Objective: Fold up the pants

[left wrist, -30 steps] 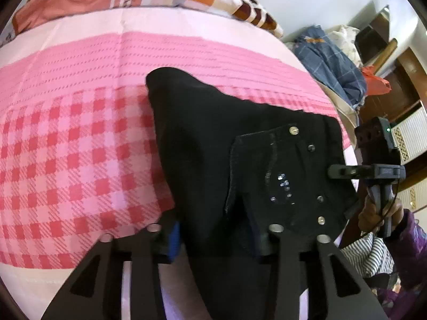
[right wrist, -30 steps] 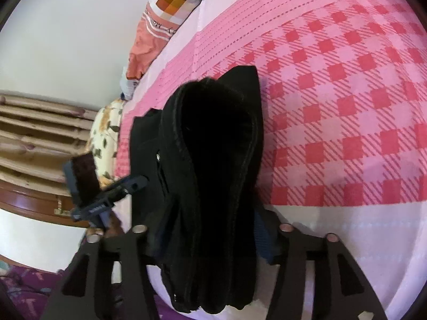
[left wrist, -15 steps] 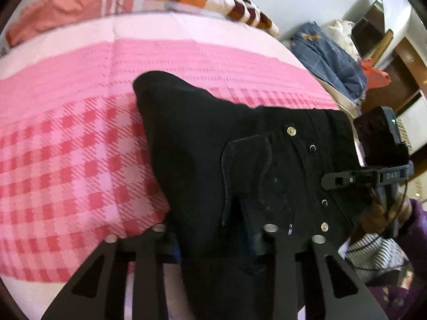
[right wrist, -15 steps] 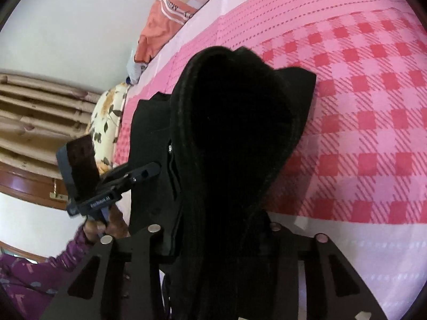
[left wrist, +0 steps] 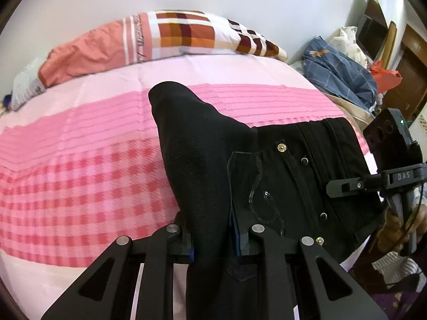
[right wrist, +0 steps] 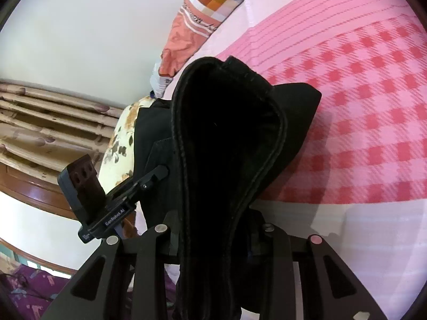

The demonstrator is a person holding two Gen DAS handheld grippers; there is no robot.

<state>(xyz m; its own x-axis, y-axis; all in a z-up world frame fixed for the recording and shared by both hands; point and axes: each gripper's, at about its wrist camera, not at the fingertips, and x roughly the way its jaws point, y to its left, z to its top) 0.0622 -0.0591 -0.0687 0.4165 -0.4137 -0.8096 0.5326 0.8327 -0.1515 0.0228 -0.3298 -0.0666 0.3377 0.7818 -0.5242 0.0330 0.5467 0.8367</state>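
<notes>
Black pants (left wrist: 280, 160) lie folded on a pink checked bedsheet (left wrist: 93, 160), waistband and studded pocket to the right. My left gripper (left wrist: 213, 242) is shut on a raised fold of the pants, which stands up between its pads. In the right wrist view my right gripper (right wrist: 213, 240) has a thick bunched edge of the pants (right wrist: 229, 133) between its pads; its jaws are closing and press on the cloth. The right gripper's body (left wrist: 395, 178) shows at the pants' right edge, held by a hand. The left gripper's body (right wrist: 106, 208) shows at the pants' left edge.
A checked orange pillow (left wrist: 173, 34) lies at the head of the bed. A pile of blue clothes (left wrist: 339, 77) and dark wooden furniture (left wrist: 411, 74) stand beyond the bed's right side. A floral cushion (right wrist: 120, 138) and a wooden bed frame (right wrist: 40, 133) are behind the pants.
Both grippers narrowed their jaws onto the pants and rose. The gripped folds have lifted off the sheet, and more wall and pillow came into both views.
</notes>
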